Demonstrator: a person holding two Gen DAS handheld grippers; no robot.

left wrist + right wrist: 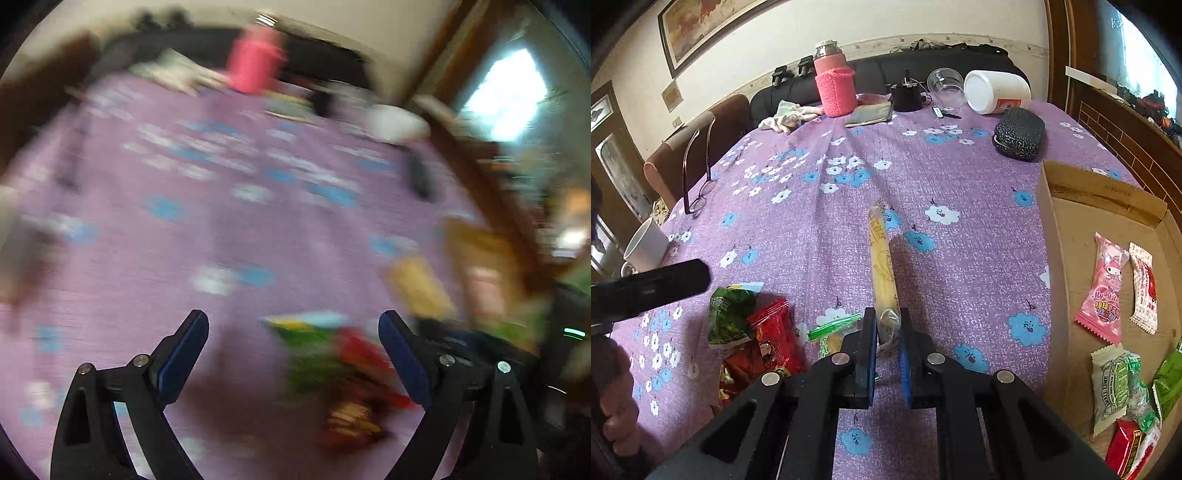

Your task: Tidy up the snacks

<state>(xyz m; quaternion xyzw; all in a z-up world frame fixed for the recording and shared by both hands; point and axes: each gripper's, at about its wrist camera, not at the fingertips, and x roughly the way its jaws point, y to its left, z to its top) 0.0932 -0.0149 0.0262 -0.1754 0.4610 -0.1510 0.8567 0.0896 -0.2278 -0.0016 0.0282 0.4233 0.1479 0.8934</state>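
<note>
While the right gripper (pixel 888 332) pinches one end of a long yellow snack stick (pixel 882 266) between its blue pads, the packet points away toward twelve o'clock over the purple flowered tablecloth (pixel 960 177). At about nine o'clock from those closed jaws lies a small heap of snacks: a green packet (pixel 729 317), a red packet (pixel 774 339) touching it, and a green-striped clear wrapper (pixel 833 328) just beside the gripper. A black finger of the other tool (pixel 650 286) reaches in above the heap from the frame's left edge.

At three o'clock sits an open cardboard box (pixel 1067 295), holding a pink wrapped sweet (pixel 1102 284), a white-and-red packet (pixel 1145 288) beside it, and nearer green and red packets (pixel 1123 398).

In the blurred left wrist view, the left gripper (pixel 293 328) stands wide with nothing between its pads, hanging over the green and red heap (pixel 332 362); what looks like the yellow stick (pixel 421 288) shows at two o'clock.

Farther off, spectacles (pixel 698 192) and a white cup (pixel 646 243) lie near the table's ten o'clock edge. At the far end stand a pink knitted flask (pixel 834 85), a tipped white jar (pixel 997 92), a clear cup (pixel 945 83) and a dark patterned case (pixel 1019 133).
</note>
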